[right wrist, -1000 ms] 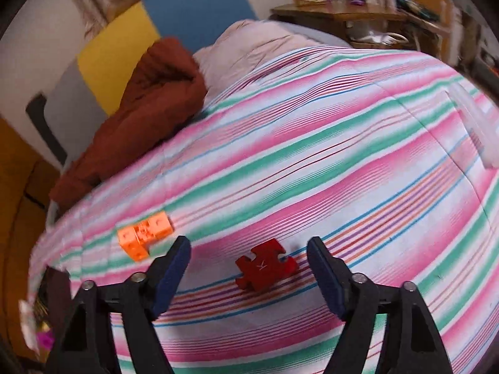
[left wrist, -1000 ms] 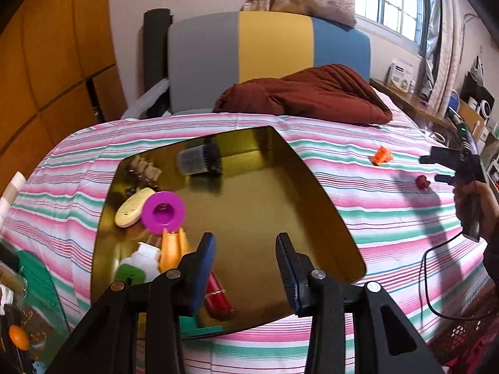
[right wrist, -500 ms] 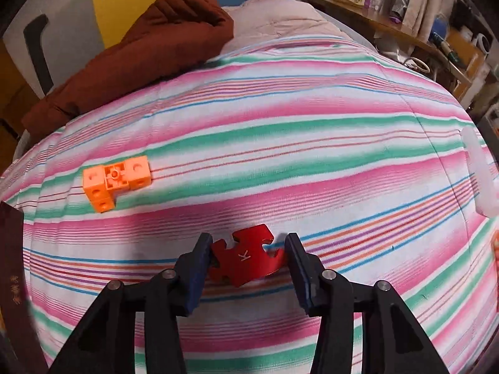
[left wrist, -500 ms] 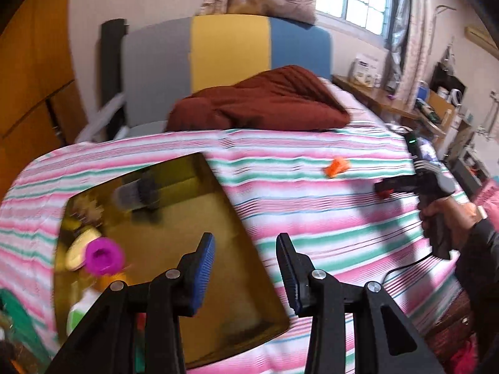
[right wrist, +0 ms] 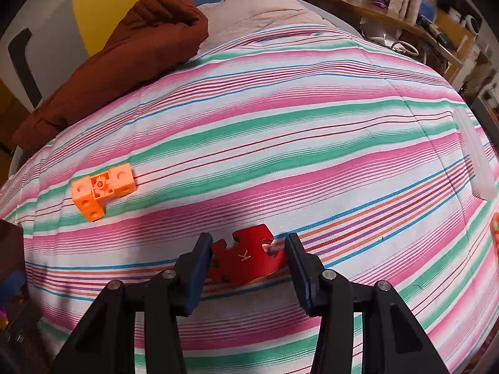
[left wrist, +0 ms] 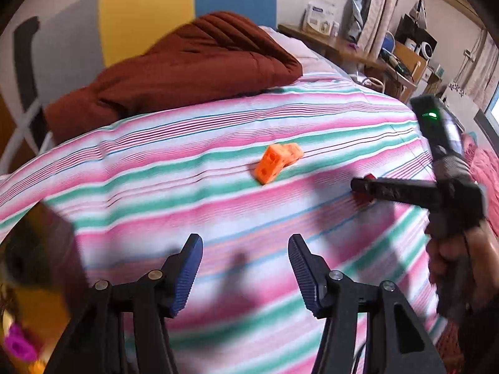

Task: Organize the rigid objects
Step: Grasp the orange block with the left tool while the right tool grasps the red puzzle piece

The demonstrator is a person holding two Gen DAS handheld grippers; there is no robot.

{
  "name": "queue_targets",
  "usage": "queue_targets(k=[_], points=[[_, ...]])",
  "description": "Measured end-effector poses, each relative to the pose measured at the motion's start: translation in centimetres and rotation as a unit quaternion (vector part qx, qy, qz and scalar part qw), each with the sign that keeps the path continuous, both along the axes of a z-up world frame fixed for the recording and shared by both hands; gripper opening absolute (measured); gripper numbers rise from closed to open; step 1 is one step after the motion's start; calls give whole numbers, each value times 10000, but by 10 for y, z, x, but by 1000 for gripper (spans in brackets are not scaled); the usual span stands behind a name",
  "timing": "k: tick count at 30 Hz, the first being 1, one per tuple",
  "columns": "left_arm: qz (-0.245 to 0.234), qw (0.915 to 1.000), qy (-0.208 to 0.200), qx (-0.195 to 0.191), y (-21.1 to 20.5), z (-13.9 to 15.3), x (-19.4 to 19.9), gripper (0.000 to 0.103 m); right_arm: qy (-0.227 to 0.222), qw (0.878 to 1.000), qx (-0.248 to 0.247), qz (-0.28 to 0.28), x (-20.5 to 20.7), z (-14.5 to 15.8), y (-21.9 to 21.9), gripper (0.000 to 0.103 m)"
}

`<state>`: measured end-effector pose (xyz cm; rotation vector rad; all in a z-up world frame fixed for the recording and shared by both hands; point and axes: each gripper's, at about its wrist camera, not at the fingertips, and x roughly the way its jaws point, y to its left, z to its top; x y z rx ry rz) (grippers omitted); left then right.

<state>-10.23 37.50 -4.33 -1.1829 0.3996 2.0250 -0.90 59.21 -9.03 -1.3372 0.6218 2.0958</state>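
A red puzzle piece marked K lies on the striped bedspread, and my right gripper is shut on it, a pad pressing each side. An orange block cluster sits to its left. In the left wrist view that orange block cluster lies ahead of my left gripper, whose jaws are opening with nothing between them. The right gripper shows there at the right, held by a hand. The gold tray with toys is at the lower left, blurred.
A brown quilt is bunched at the head of the bed below a grey, yellow and blue headboard. A cluttered wooden desk runs along the right. A clear plastic piece lies near the bed's right edge.
My left gripper swung right, off the gold tray and toward the orange block, and its jaws widened. My right gripper closed around the red puzzle piece.
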Motion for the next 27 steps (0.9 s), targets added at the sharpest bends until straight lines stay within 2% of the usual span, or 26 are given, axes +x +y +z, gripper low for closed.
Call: queue_targets(k=[3, 8, 13, 15, 18, 21, 24, 27], points=[[-150, 9999, 44, -68, 26, -10, -9, 57, -3, 10000, 4, 21, -1, 0, 1, 49], [-739, 9955, 535, -247, 67, -25, -17, 58, 19, 10000, -36, 5, 2, 1, 2, 49], [-937, 9937, 553, -251, 89, -41, -33, 56, -13, 10000, -5, 4, 0, 1, 1, 49], [-919, 9946, 434, -228, 92, -46, -39, 28, -29, 10000, 28, 27, 0, 1, -1, 49], [-824, 9959, 349, -101, 84, -47, -36, 18, -44, 9999, 85, 53, 2, 1, 0, 49], [-556, 9984, 84, -6, 65, -45, -28, 18, 146, 9996, 9, 248, 1, 4, -3, 48], [-284, 9994, 158, -79, 40, -43, -9, 18, 172, 9984, -24, 533, -5, 1, -11, 48], [-124, 9998, 153, -50, 16, -41, 10, 18, 535, 9936, -146, 980, -10, 8, -23, 49]])
